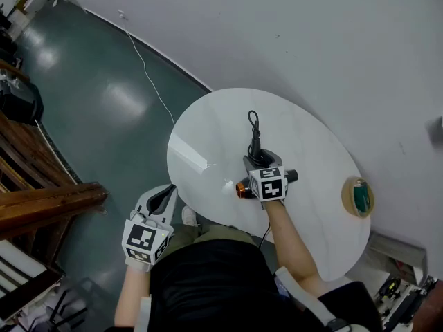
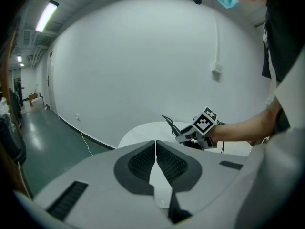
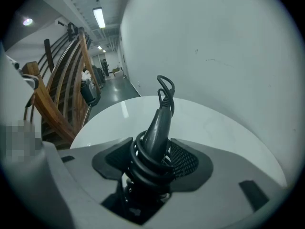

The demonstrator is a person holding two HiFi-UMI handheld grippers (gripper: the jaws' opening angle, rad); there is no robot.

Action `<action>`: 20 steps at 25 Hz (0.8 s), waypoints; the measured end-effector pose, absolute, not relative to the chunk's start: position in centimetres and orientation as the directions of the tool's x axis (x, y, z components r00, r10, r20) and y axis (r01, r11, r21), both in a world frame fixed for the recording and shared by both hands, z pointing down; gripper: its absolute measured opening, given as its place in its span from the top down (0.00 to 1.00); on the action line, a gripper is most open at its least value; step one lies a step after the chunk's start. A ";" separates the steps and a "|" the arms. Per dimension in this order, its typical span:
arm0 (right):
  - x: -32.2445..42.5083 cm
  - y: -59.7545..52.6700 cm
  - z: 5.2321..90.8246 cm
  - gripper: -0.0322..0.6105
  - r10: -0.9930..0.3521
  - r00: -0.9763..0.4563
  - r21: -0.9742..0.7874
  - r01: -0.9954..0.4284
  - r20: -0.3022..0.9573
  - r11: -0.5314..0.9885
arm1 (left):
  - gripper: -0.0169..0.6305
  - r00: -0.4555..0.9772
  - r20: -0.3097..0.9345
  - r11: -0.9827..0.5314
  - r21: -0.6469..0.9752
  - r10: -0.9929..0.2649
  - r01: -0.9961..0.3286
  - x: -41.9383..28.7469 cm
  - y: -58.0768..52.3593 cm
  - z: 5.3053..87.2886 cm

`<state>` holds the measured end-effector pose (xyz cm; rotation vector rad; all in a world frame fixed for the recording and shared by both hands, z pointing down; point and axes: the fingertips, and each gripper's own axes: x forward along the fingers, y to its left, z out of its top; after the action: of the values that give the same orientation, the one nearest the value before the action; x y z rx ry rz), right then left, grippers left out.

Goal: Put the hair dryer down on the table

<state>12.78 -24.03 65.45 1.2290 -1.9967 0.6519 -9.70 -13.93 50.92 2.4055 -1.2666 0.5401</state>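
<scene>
A black hair dryer (image 1: 257, 159) with a copper-coloured end (image 1: 242, 189) hangs low over the round white table (image 1: 208, 137), its cord wound round the handle. My right gripper (image 1: 261, 163) is shut on that cord-wrapped handle (image 3: 155, 147), whose looped cord end (image 3: 165, 90) points out over the tabletop (image 3: 209, 123). My left gripper (image 1: 163, 198) stays off the table's near left edge, over the floor, its jaws shut with nothing between them. In the left gripper view the pads (image 2: 143, 162) touch, and the right gripper (image 2: 195, 133) shows beyond with the dryer.
A roll of tape with a green core (image 1: 358, 197) lies at the table's right edge. A white cable (image 1: 149, 78) runs across the green floor to the wall. Wooden furniture (image 1: 41, 199) stands at the left. The white wall is close behind the table.
</scene>
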 end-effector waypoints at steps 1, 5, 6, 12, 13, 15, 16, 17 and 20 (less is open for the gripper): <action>12.7 -24.2 65.6 0.55 -0.546 -0.310 -0.062 -0.903 0.778 0.425 | 0.95 0.521 0.493 -0.527 0.141 -0.697 -0.838 -9.8 -13.9 50.9; 12.6 -24.9 66.4 0.55 -0.514 -0.307 -0.075 -0.903 0.801 0.423 | 0.95 0.511 0.496 -0.517 0.139 -0.702 -0.845 -10.1 -13.7 51.0; 12.5 -25.1 66.6 0.55 -0.507 -0.305 -0.076 -0.903 0.806 0.422 | 0.95 0.509 0.497 -0.514 0.140 -0.703 -0.846 -10.1 -13.6 51.0; 12.3 -25.9 68.0 0.55 -0.448 -0.290 -0.092 -0.906 0.845 0.414 | 0.95 0.497 0.504 -0.502 0.139 -0.706 -0.854 -10.5 -13.5 51.2; 12.2 -26.0 68.2 0.55 -0.435 -0.289 -0.096 -0.906 0.853 0.412 | 0.95 0.496 0.505 -0.500 0.140 -0.707 -0.855 -10.5 -13.5 51.2; 12.2 -26.3 68.6 0.55 -0.414 -0.286 -0.105 -0.907 0.864 0.409 | 0.95 0.493 0.507 -0.496 0.142 -0.707 -0.857 -10.5 -13.6 51.4; 12.2 -26.4 68.7 0.55 -0.406 -0.284 -0.108 -0.908 0.868 0.404 | 0.95 0.492 0.508 -0.495 0.142 -0.707 -0.857 -10.5 -13.6 51.5; 12.2 -26.6 68.8 0.55 -0.399 -0.281 -0.112 -0.911 0.873 0.397 | 0.95 0.491 0.509 -0.493 0.143 -0.707 -0.858 -10.5 -13.7 51.5; 12.4 -26.9 69.0 0.55 -0.380 -0.272 -0.121 -0.918 0.884 0.378 | 0.95 0.490 0.509 -0.490 0.146 -0.708 -0.860 -10.5 -13.7 51.6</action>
<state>12.35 -26.91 69.00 1.1299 -1.8298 0.8404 -10.45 -13.73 51.64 2.3571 -1.3067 0.5457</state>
